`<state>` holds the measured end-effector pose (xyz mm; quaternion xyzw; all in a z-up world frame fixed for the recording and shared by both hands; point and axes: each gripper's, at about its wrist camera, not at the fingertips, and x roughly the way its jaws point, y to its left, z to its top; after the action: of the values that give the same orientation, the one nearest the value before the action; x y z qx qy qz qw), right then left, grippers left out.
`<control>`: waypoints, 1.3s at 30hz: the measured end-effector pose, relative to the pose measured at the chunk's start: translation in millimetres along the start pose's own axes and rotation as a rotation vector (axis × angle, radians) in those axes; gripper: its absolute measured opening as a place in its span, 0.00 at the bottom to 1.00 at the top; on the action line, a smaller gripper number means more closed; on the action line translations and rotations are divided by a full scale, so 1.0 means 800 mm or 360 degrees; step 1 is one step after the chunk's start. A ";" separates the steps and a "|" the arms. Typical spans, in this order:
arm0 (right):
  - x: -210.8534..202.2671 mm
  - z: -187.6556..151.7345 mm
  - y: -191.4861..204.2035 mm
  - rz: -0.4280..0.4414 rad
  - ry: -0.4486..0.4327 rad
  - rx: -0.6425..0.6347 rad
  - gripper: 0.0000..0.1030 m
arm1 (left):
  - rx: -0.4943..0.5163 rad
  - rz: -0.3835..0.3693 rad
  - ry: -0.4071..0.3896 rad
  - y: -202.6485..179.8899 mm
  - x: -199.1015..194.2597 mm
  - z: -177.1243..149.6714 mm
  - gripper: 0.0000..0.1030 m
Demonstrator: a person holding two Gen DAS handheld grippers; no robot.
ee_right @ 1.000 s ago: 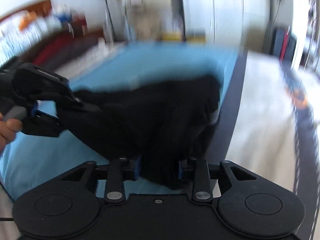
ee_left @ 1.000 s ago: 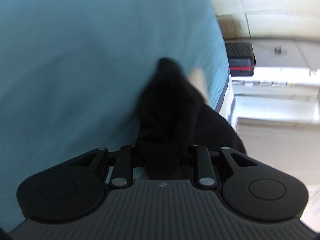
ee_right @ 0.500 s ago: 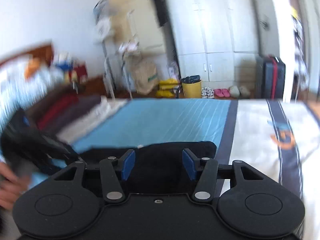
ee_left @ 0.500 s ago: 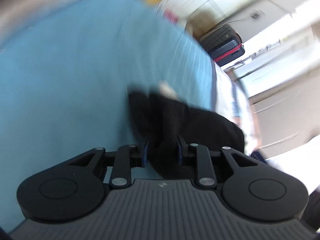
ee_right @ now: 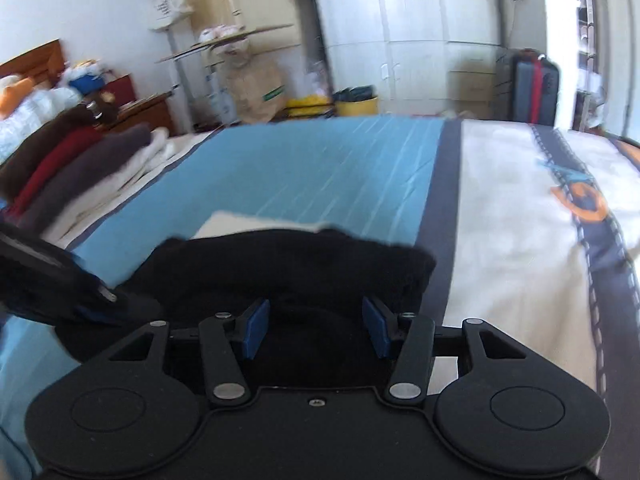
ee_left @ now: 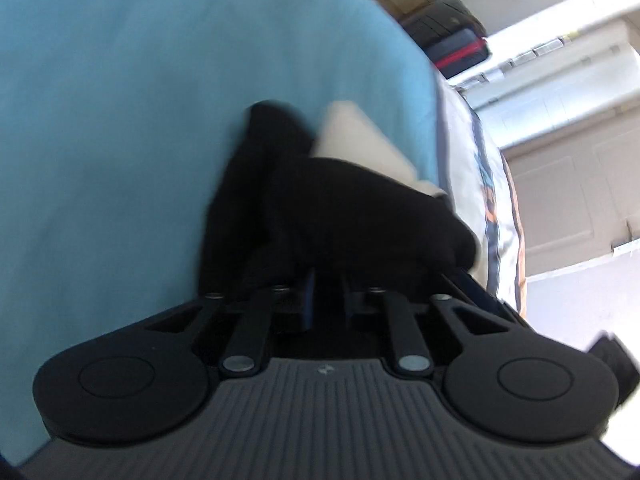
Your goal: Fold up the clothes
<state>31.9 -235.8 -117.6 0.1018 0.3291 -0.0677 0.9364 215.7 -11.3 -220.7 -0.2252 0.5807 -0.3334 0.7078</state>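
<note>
A black garment [ee_right: 288, 264] lies bunched on the blue part of the bed sheet [ee_right: 320, 168], over a cream folded cloth [ee_right: 244, 224]. My right gripper [ee_right: 316, 328] is open just above the garment's near edge, holding nothing. My left gripper [ee_left: 326, 300] has its jaws close together on a fold of the black garment [ee_left: 340, 208]; it also shows at the left of the right wrist view [ee_right: 92, 296]. The cream cloth [ee_left: 360, 140] peeks out beyond the garment in the left wrist view.
A pile of folded clothes [ee_right: 76, 160] lies on the bed's left side. The white part of the sheet with a dark stripe [ee_right: 520, 240] lies to the right. A suitcase [ee_right: 534, 92], a yellow bin [ee_right: 356, 104] and wardrobes stand beyond the bed.
The right gripper has opened and let go of the black garment, which has dropped onto the bed. The left gripper has kept hold and lowered with it.
</note>
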 end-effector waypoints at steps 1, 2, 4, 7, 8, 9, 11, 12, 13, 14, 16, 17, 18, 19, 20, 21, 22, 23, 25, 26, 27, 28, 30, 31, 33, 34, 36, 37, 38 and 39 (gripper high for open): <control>-0.005 -0.003 0.005 -0.0014 0.0013 -0.0067 0.54 | -0.0048 -0.0003 0.0006 0.005 -0.001 0.000 0.11; -0.009 -0.005 0.007 -0.0018 0.0028 -0.0090 0.55 | -0.0077 -0.0002 0.0004 0.007 -0.007 0.000 0.11; -0.016 -0.009 0.012 -0.0038 0.0052 -0.0115 0.57 | -0.0052 -0.0002 -0.0019 0.003 -0.013 -0.005 0.11; -0.024 -0.019 0.020 -0.0079 0.0113 -0.0149 0.64 | 0.0108 0.0007 -0.0057 -0.022 -0.018 -0.015 0.23; -0.027 -0.023 0.023 -0.0092 0.0139 -0.0164 0.66 | 0.0173 0.0000 -0.0074 -0.035 -0.023 -0.016 0.35; -0.030 -0.027 0.025 -0.0104 0.0166 -0.0178 0.66 | 0.0236 -0.0010 -0.0091 -0.043 -0.029 -0.019 0.40; -0.032 -0.034 0.024 -0.0032 0.0308 -0.0154 0.66 | 0.0348 -0.0042 -0.0116 -0.047 -0.049 -0.028 0.48; -0.032 -0.040 0.023 0.0012 0.0393 -0.0149 0.66 | 0.0377 -0.0027 -0.0101 -0.050 -0.048 -0.031 0.50; -0.033 -0.044 0.024 -0.0020 0.0408 -0.0194 0.66 | 0.0385 0.0014 -0.0075 -0.051 -0.041 -0.030 0.53; -0.034 -0.049 0.026 -0.0052 0.0423 -0.0237 0.67 | 0.0392 0.0055 -0.0048 -0.053 -0.033 -0.029 0.52; -0.041 -0.044 0.028 -0.0056 0.0407 -0.0229 0.67 | 0.0398 0.0069 -0.0039 -0.049 -0.035 -0.031 0.53; -0.047 -0.040 0.029 -0.0058 0.0381 -0.0227 0.68 | 0.0399 0.0058 -0.0047 -0.046 -0.040 -0.033 0.53; -0.057 -0.036 0.032 -0.0082 0.0330 -0.0240 0.68 | 0.0398 0.0038 -0.0062 -0.044 -0.045 -0.035 0.53; -0.066 -0.032 0.034 -0.0106 0.0277 -0.0253 0.68 | 0.0392 -0.0004 -0.0097 -0.046 -0.050 -0.035 0.53; -0.079 -0.026 0.036 -0.0105 0.0173 -0.0252 0.68 | 0.0385 -0.0047 -0.0134 -0.048 -0.055 -0.035 0.53; -0.091 -0.021 0.038 -0.0105 0.0069 -0.0250 0.68 | 0.0372 -0.0088 -0.0169 -0.048 -0.058 -0.031 0.53; -0.102 -0.015 0.039 -0.0104 -0.0053 -0.0238 0.69 | 0.0358 -0.0115 -0.0187 -0.047 -0.056 -0.026 0.53; -0.106 -0.014 0.041 -0.0082 -0.0137 -0.0228 0.69 | 0.0343 -0.0130 -0.0196 -0.046 -0.053 -0.021 0.53; -0.113 -0.010 0.044 -0.0038 -0.0304 -0.0208 0.69 | 0.0311 -0.0103 -0.0167 -0.043 -0.037 -0.009 0.53; -0.108 -0.010 0.045 0.0011 -0.0320 -0.0204 0.69 | 0.0287 -0.0080 -0.0155 -0.040 -0.026 -0.004 0.53; -0.097 -0.011 0.048 0.0038 -0.0304 -0.0205 0.68 | 0.0257 -0.0068 -0.0146 -0.036 -0.016 0.001 0.53; -0.087 -0.011 0.050 0.0065 -0.0288 -0.0207 0.68 | 0.0212 -0.0086 -0.0151 -0.030 -0.003 0.007 0.53; -0.061 -0.009 0.054 0.0042 -0.0237 -0.0211 0.68 | 0.0140 -0.0122 -0.0167 -0.022 0.014 0.015 0.53; -0.045 -0.008 0.056 -0.0006 -0.0202 -0.0212 0.68 | 0.0123 -0.0126 -0.0171 -0.021 0.020 0.019 0.53; -0.020 -0.007 0.046 -0.0088 -0.0091 -0.0117 0.68 | 0.0096 -0.0130 -0.0166 -0.017 0.022 0.022 0.50; -0.010 -0.008 0.039 -0.0106 -0.0040 -0.0056 0.68 | 0.0083 -0.0131 -0.0163 -0.015 0.021 0.023 0.48; -0.009 -0.013 0.035 -0.0078 -0.0038 -0.0012 0.68 | 0.0051 -0.0133 -0.0166 -0.012 0.024 0.023 0.45; -0.010 -0.013 0.036 -0.0077 -0.0034 -0.0015 0.68 | 0.0024 -0.0129 -0.0170 -0.009 0.027 0.024 0.42; -0.012 -0.014 0.037 -0.0075 -0.0031 -0.0018 0.68 | 0.0000 -0.0124 -0.0177 -0.007 0.028 0.026 0.40; -0.014 -0.016 0.034 -0.0074 -0.0025 -0.0010 0.68 | -0.0020 -0.0117 -0.0195 -0.009 0.023 0.026 0.40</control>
<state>20.6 -205.8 -116.7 0.0907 0.3241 -0.0891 0.9374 236.7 -30.8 -223.1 -0.2707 0.5298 -0.3411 0.7278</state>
